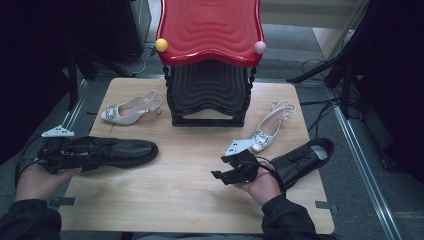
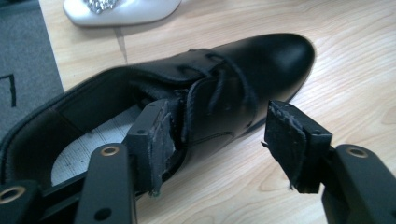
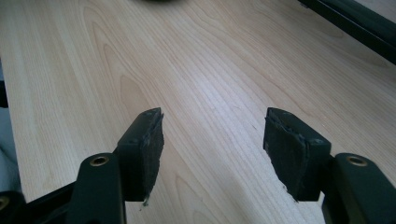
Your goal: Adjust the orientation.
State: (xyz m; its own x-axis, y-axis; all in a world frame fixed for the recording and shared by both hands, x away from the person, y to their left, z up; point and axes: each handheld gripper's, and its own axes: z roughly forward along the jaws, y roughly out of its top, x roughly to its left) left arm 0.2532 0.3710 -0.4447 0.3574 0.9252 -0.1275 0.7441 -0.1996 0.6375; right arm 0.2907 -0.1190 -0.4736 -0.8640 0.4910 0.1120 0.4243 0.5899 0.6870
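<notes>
Now, high view: we see the left gripper (image 1: 87, 152) at the heel end of the black lace-up shoe (image 1: 125, 151), which lies on its sole at the left of the desk (image 1: 190, 200), toe toward the middle. Our right gripper (image 1: 225, 172) hovers low over bare wood; a second black shoe (image 1: 302, 157) lies just behind that hand near the desk's right edge.
Surroundings: two white heeled sandals rest farther back, one at the left (image 1: 131, 108) and one at the right (image 1: 272, 127), either side of a red and black shoe rack (image 1: 210, 60) at the far edge.
Left gripper view: we find the jaws spread apart, one pad (image 2: 156, 140) inside the shoe's opening by the laces, the other outside over the wood; nothing is clamped yet.
Right gripper view: our jaws stand wide and empty above the desk.
Progress: we judge the work barely begun, as all four shoes are on the desk and the rack's shelves look empty.
Left to do: pinching the shoe's side wall, lifting it, and then handling the others.
</notes>
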